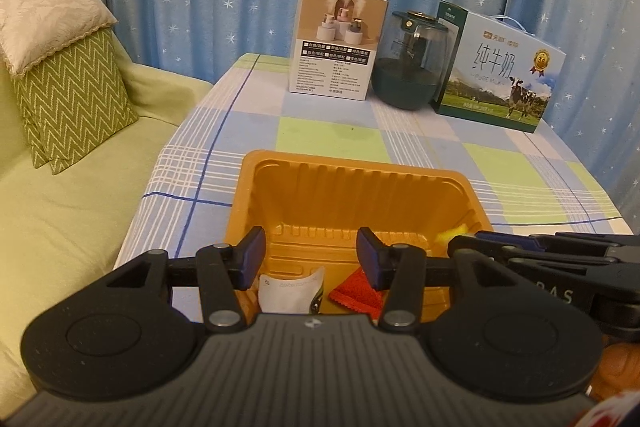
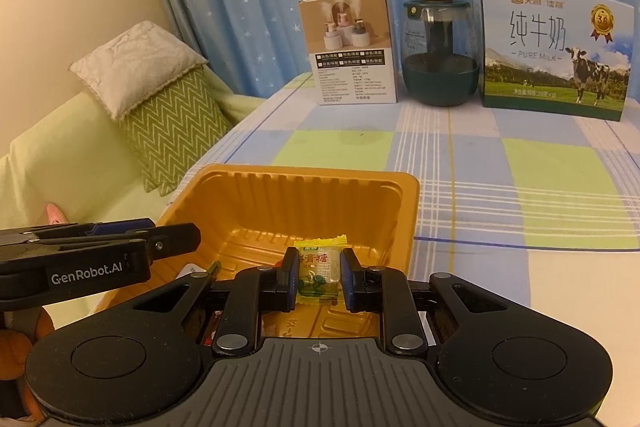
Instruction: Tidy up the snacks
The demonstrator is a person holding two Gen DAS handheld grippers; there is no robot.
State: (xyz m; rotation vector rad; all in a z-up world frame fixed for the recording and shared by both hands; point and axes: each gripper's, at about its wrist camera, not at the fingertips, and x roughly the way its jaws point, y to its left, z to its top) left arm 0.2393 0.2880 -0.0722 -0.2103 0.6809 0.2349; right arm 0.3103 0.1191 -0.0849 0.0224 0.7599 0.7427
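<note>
My right gripper [image 2: 319, 277] is pinching a yellow-wrapped candy [image 2: 320, 267] over the orange tray [image 2: 304, 183], and my left gripper [image 1: 311, 259] hangs part-open and empty above a white sachet [image 1: 290, 291] and a red packet [image 1: 356, 297]. The risk, I think (both tools crowd one tray), is a collision, or the candy clinging to a pad on release.

Milk carton [image 2: 554, 47], glass kettle [image 2: 440, 53], cushions [image 1: 72, 99]

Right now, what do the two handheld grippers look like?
Both are alike: the left gripper and the right gripper have a grey ribbed body, black linkage arms with silver pivot pins, round black discs at each side, and blue pads on the fingers. White lettering "GenRobot.AI" marks the left one's side. No cables or sleeves show.
</note>
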